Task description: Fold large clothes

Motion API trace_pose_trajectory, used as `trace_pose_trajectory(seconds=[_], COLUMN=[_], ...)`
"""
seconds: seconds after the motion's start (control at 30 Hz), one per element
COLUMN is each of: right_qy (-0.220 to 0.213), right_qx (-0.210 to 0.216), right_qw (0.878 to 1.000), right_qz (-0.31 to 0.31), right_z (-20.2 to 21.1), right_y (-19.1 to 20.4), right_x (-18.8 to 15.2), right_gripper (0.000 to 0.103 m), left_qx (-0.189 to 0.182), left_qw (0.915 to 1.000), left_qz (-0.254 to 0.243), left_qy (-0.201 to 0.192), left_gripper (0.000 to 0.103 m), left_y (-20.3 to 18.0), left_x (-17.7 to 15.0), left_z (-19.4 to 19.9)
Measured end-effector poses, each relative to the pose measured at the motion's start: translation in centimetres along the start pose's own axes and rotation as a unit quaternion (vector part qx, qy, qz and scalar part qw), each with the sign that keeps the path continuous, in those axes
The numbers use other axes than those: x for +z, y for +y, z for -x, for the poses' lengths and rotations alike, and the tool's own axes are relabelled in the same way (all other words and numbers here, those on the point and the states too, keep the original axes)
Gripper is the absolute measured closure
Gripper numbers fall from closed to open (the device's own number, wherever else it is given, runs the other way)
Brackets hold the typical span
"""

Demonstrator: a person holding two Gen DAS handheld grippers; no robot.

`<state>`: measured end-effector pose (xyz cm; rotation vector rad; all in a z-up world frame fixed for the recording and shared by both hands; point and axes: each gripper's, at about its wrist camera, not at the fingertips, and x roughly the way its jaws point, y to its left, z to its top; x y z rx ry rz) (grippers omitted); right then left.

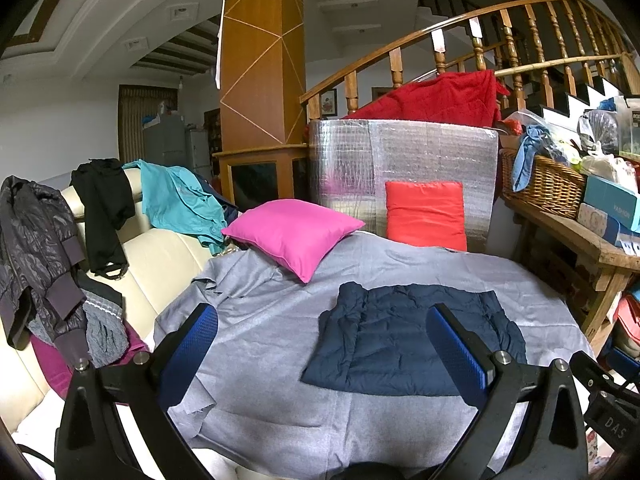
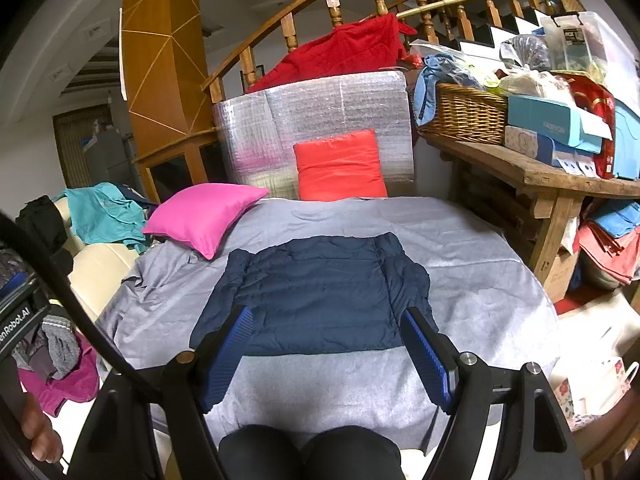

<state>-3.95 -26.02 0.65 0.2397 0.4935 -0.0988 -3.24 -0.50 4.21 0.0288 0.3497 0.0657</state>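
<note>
We hold two grippers, left (image 1: 322,354) and right (image 2: 326,354), both spread wide, empty, near one navy jacket (image 2: 320,300); two cushions, pink (image 2: 204,220) and red (image 2: 340,166), lie far.

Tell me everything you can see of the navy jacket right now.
The navy jacket is dark blue, quilted and puffy, apparently a padded jacket. It lies flat on the grey sheet, sleeves folded inward along both sides, forming a rough rectangle. Its hem edge faces the cameras. Both the left gripper and right gripper are open, holding nothing.
</note>
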Motion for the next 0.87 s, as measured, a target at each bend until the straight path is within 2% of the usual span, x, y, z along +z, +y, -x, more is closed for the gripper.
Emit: trace_pose_trajectory(seconds=[0.53,0.87], right_qy=[0.000,0.016], right_qx=[-0.012,-0.026], right_qw=[1.000,1.000], right_qz=[0.004,0.004], right_z=[-1.7,-6.5], right_y=[0.2,-0.3], right_x=[1.3,3.1], right_gripper=[0.023,0.023], left_qx=[0.007,0.010], left_qw=[0.9999,0.9998], left_qz=[0.004,-0.009], left_qy=[0.009,0.013], left_gripper=[0.000,0.000], left_y=[-0.6,-1.3], left_x=[-0.3,-0.3], left_z=[-1.5,-5.2])
